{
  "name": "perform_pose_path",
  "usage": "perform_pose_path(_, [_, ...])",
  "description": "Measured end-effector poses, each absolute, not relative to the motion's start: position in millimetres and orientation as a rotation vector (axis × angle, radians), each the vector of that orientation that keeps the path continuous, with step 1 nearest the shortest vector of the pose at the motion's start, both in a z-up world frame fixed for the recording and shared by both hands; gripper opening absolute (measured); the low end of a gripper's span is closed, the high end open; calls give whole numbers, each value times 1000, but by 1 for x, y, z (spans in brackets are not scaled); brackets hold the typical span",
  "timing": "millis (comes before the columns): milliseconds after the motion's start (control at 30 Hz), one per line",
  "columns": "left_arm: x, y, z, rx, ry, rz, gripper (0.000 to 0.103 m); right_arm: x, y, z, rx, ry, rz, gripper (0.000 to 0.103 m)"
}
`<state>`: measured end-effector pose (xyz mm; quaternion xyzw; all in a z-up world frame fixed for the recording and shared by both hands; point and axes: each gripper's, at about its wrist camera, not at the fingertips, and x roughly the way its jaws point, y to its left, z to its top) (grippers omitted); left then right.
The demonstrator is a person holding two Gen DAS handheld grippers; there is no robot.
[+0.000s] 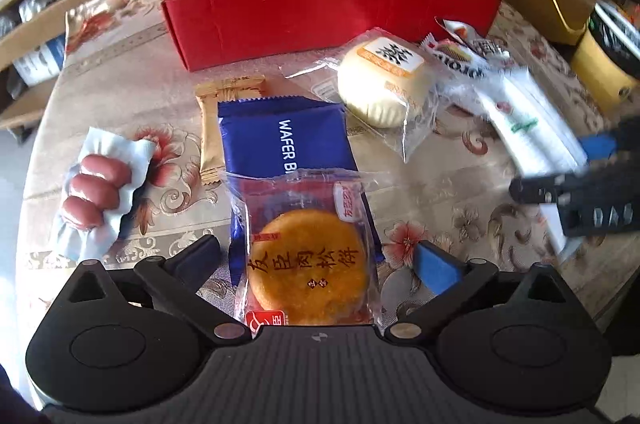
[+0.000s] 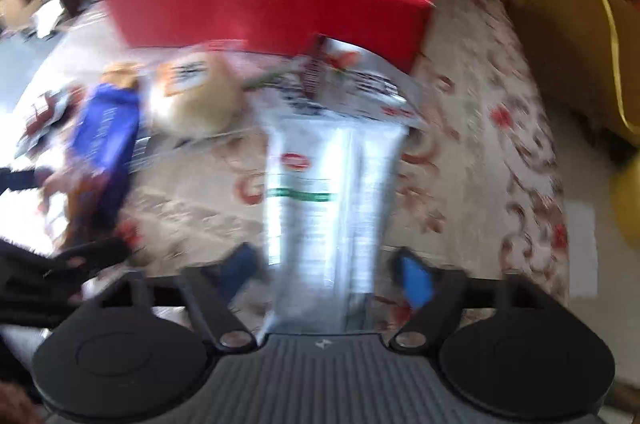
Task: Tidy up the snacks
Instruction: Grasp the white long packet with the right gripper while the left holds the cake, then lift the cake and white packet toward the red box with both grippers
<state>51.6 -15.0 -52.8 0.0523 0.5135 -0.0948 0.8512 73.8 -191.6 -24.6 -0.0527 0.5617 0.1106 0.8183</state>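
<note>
Floral tablecloth (image 1: 132,91) — red box (image 1: 320,7), scattered snacks (image 1: 288,143)

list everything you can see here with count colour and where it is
box: 1, red, open top, far side of the table
table: 1, beige floral cloth, under everything
wafer pack: 1, blue, centre, partly under the pastry
gold wrapper: 1, tan, left of and partly under the wafer pack
meat floss pastry: 1, orange in clear wrap, between the left tongs' fingers
white bun: 1, cream in clear wrap, right of centre
sausage pack: 1, red-brown sausages on pale blue, left
silver packet: 1, silver-white, between the right tongs' fingers
left tongs: open
right tongs: blurred, grip unclear
</note>
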Motion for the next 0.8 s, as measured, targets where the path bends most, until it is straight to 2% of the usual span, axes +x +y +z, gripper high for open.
perform_pose_path(67, [53, -4, -48, 37, 1091, -182, 95, 70, -188, -22, -114, 1197, 252, 47])
perform_pose_path(267, [51, 10, -39, -35, 1086, -123, 62, 63, -187, -20, -87, 1210, 286, 41])
perform_pose_path(800, [30, 1, -11, -67, 1036, -133, 61, 43, -192, 15, 2, 1097, 314, 40])
